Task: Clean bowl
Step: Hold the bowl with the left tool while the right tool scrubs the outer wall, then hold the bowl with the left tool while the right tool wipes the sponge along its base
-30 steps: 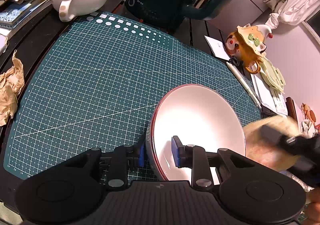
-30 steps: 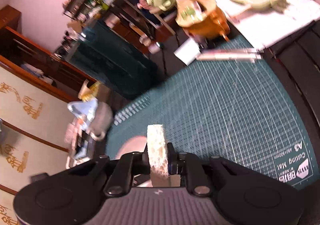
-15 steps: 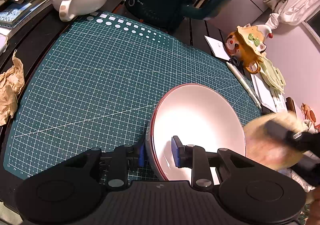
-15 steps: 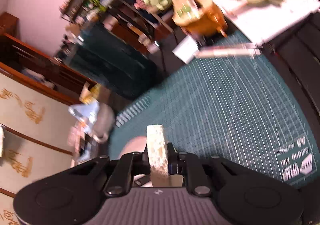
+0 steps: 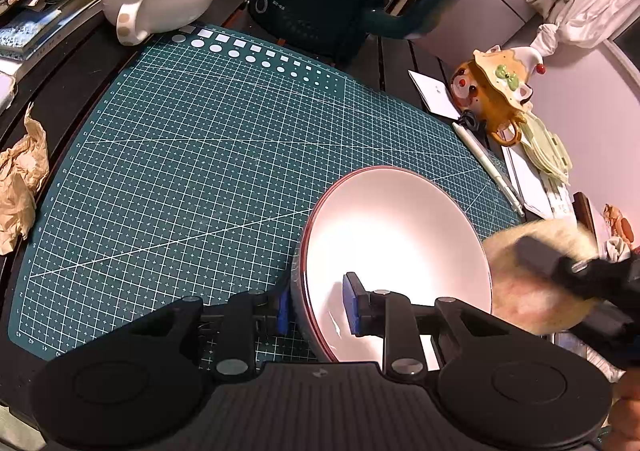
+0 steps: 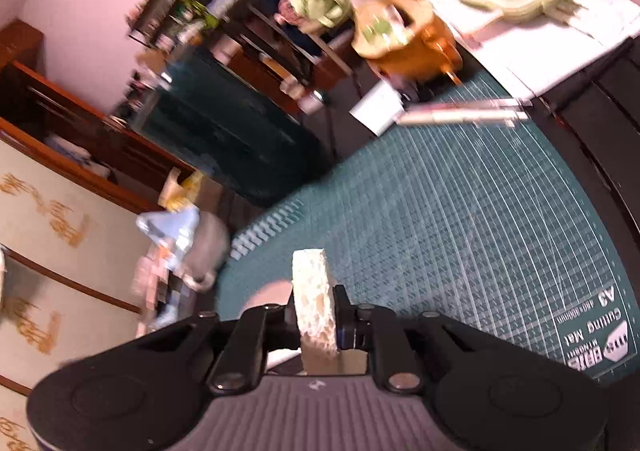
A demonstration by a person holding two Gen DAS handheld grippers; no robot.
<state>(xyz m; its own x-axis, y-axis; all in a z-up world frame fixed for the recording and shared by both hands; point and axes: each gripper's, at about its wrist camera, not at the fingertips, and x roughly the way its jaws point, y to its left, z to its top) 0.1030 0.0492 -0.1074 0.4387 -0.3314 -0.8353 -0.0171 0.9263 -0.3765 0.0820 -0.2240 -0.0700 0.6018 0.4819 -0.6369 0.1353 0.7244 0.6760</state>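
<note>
The white bowl (image 5: 396, 251) stood at lower right of the left wrist view on the green cutting mat (image 5: 200, 155), its inside bare and glossy. The left tool (image 5: 316, 307) was closed on its near rim, one pad inside, one outside. Only the right wrist view showed the right tool (image 6: 316, 321) clamped tight on a pale sponge (image 6: 312, 299); the left view caught that sponge blurred beside the bowl's right edge.

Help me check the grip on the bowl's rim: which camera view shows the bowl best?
The left wrist view: the bowl shows whole, tilted, its rim clamped by the left gripper. The right wrist view shows only a blurred sliver beside the sponge.
</note>
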